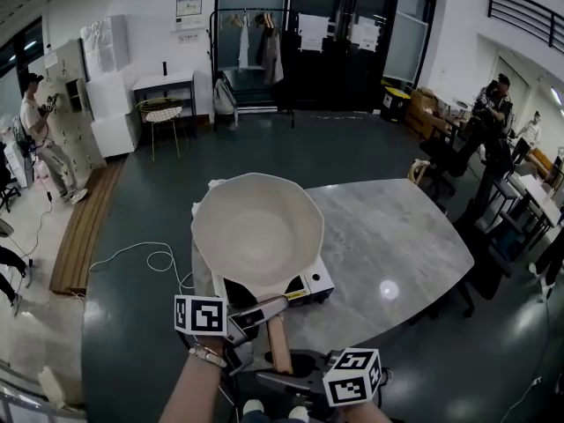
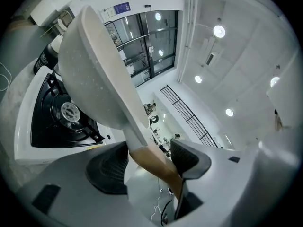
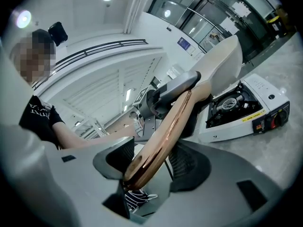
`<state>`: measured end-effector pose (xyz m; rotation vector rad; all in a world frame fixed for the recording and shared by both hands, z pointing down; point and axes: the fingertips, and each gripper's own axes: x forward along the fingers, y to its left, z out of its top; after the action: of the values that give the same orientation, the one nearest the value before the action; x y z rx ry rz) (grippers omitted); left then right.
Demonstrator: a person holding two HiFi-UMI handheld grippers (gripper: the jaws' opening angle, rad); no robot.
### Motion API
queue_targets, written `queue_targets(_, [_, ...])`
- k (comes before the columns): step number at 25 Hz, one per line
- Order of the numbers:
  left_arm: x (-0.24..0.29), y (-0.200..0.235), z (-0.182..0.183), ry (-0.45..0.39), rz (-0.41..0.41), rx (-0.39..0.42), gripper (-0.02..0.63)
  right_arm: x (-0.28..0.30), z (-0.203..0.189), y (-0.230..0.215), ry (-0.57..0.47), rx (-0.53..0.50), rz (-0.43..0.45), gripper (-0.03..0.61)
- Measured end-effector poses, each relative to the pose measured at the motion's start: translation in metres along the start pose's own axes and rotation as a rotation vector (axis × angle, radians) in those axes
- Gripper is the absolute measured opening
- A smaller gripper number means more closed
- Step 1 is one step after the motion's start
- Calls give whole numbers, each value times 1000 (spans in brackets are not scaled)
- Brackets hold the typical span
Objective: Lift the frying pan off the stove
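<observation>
A white frying pan (image 1: 256, 232) with a brown wooden handle (image 1: 278, 342) hangs tilted above a small white portable gas stove (image 1: 313, 282) on the marble table (image 1: 397, 245). My left gripper (image 1: 264, 311) is shut on the handle close to the pan. My right gripper (image 1: 286, 379) is shut on the handle's near end. In the left gripper view the handle (image 2: 156, 167) runs between the pads, with the pan (image 2: 94, 65) above the stove's black burner (image 2: 68, 112). In the right gripper view the handle (image 3: 165, 131) slants up from the pads toward the pan (image 3: 222, 65) and stove (image 3: 246, 112).
The stove stands at the table's left front corner, with its knob side toward me. A white cable (image 1: 150, 258) loops on the dark floor to the left. A chair (image 1: 163, 117), a clothes rack (image 1: 256, 51) and several people stand far off round the room.
</observation>
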<state>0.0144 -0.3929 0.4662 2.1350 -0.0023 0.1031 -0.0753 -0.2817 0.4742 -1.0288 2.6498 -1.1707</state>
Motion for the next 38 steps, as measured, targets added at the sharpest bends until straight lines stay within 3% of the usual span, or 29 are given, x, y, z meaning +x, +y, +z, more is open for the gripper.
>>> queue_targets(21, [8,-84,64,-108,-3,206,295,-31,67,36,-74,-208,91,247])
queue_targets(38, [12,-119,93,-181,-1,324,295,-46,95,40,-50,-379,131,254])
